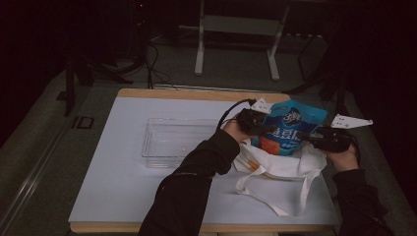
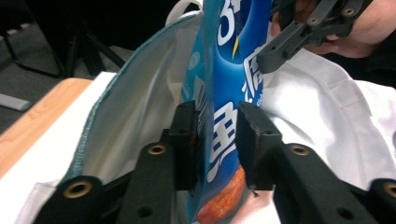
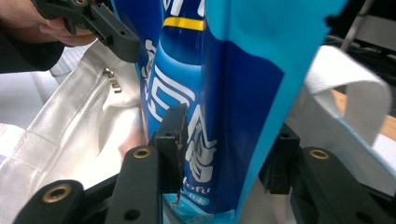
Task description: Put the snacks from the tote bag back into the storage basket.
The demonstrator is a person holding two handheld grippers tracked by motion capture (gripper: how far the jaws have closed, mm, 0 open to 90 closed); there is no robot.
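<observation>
Two grippers pinch a blue snack bag standing in a white tote.
Left gripper and right gripper should squeeze evenly, lifting straight.

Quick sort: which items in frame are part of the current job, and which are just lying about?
In the job:
blue snack bag, gripped at both sides
white tote bag, under the snack bag
left gripper
right gripper

Lying about:
clear plastic tray, left of the bags, untouched
metal stand behind the table
</observation>
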